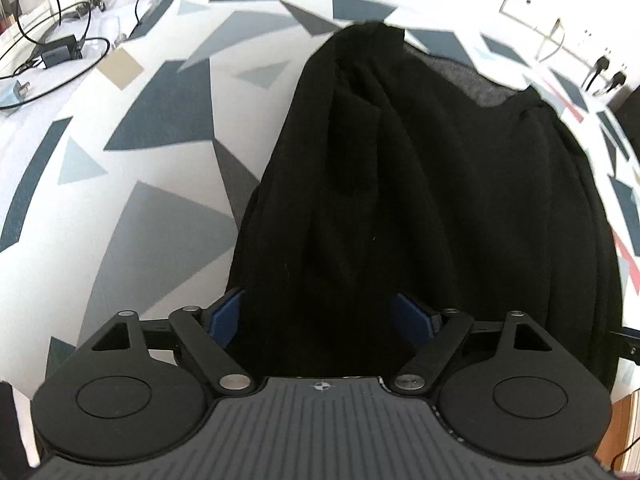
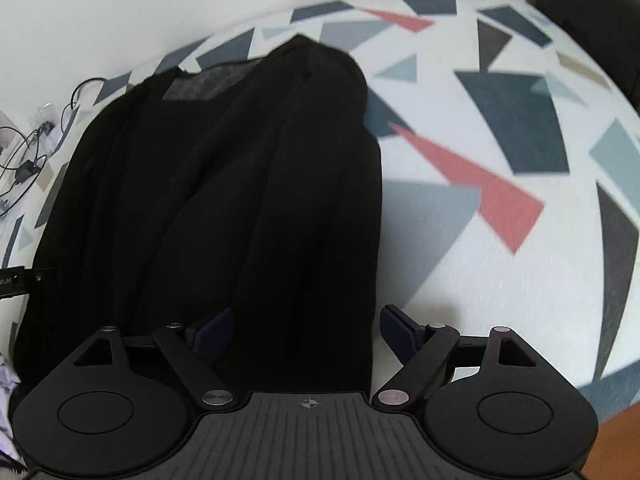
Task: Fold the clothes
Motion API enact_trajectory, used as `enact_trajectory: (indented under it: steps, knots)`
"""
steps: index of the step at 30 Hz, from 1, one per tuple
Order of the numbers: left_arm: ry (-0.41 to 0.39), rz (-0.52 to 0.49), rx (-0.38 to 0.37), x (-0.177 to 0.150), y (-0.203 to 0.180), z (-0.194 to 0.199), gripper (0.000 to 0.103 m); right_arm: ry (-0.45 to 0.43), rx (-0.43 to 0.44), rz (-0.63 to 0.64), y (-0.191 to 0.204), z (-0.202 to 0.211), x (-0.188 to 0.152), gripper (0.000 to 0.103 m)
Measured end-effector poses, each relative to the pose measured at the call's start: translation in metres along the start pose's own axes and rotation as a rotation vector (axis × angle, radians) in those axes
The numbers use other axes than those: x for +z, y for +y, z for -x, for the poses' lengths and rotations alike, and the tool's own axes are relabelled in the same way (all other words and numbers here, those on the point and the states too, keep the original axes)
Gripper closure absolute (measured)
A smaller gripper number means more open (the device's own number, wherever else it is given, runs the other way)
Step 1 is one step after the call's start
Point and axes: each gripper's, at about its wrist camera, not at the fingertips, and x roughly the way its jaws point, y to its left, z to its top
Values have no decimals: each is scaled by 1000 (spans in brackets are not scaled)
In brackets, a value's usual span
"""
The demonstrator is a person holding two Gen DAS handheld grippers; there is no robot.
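A black garment (image 1: 400, 180) lies on the patterned tablecloth (image 1: 140, 160), folded lengthwise into a long strip, with the grey inside of its collar (image 1: 468, 80) at the far end. My left gripper (image 1: 320, 312) is open over the near end. Its left finger is at the strip's left edge and its right finger is above the cloth. In the right wrist view the same garment (image 2: 224, 180) fills the left half. My right gripper (image 2: 308, 326) is open there, left finger over the cloth and right finger just past its right edge. Neither gripper's pads press on the fabric.
Cables and a small black charger (image 1: 60, 52) lie at the table's far left. Wall sockets with plugs (image 1: 600, 68) sit behind the far right. A dark object (image 2: 592, 8) stands at the far right corner. Some pale fabric (image 2: 6, 380) shows at the near left edge.
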Motion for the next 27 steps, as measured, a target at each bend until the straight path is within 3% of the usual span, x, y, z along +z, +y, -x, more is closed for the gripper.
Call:
enact_trajectory:
  steps: [3,8,11,14,16,18,24,25,26,27]
  knots:
    - [14,-37,9,2,-1,-3,18,-4,-19,-2,3,1,-7,33]
    - [44,-74,-21,0,5,-1,17,27,-27,-12,18,1,-13,32]
    - [33,-93,-36,-5,13,2,17,60,-20,11,32,-2,-13,32]
    - [31,-187,-26,-8,11,0,17,60,-53,100,53,-4,-19,34]
    - [25,-208,-33,-9,13,-2,17,50,-93,171,68,-5,-24,51]
    - [10,-222,-52,-11,17,-2,14,41,-74,212,79,-3,-27,87]
    - [-3,-312,-62,-15,13,-2,14,-11,-57,166,80,21,-23,89]
    - [-4,-330,-57,-15,11,-3,15,-22,-40,122,74,28,-22,89]
    - [-11,-339,-59,-12,12,-3,25,-39,-10,60,65,35,-21,89]
    - [-29,-341,-61,-9,14,1,47,-57,26,-10,56,43,-18,89]
